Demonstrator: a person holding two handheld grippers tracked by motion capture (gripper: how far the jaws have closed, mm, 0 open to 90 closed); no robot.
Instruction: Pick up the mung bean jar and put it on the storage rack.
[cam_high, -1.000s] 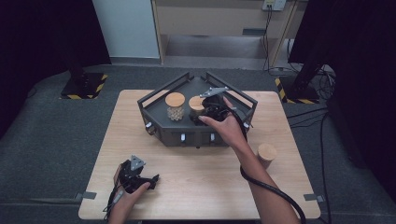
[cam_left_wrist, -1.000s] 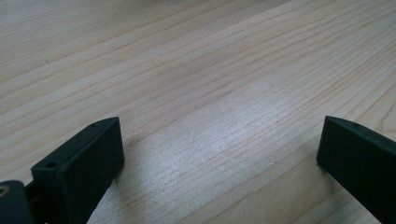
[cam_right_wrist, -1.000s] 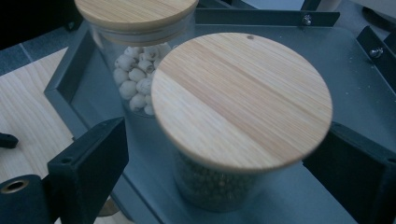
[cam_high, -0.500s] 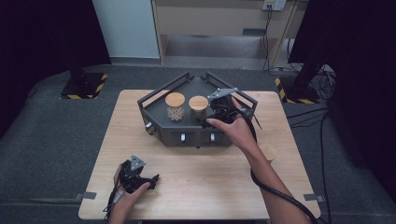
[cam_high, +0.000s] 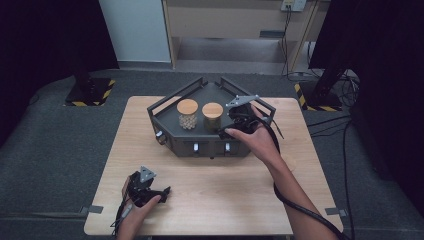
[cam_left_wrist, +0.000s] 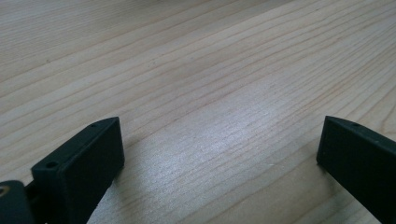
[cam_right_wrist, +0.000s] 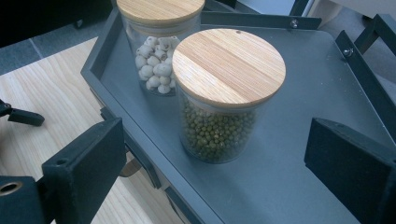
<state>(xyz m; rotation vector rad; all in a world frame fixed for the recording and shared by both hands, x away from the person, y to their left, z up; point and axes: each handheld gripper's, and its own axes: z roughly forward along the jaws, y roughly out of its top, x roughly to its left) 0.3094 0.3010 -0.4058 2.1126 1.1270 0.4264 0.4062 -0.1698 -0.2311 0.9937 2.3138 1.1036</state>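
Right tongs (cam_right_wrist: 212, 154) now off green-bean jar (cam_right_wrist: 219, 121)

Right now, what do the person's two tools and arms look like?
Both the left tool and the right tool are black, each with a grey three-cornered plate on top and two blocky black jaws with small holes. A black cable trails from each, the right one along the forearm. The forearms are bare; no sleeve shows.

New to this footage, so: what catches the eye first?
Two wood-lidded jars stand in a dark tray at the table's far side: the green-bean jar nearest the open right gripper, the white-bead jar behind it. The left gripper rests open on the bare table.
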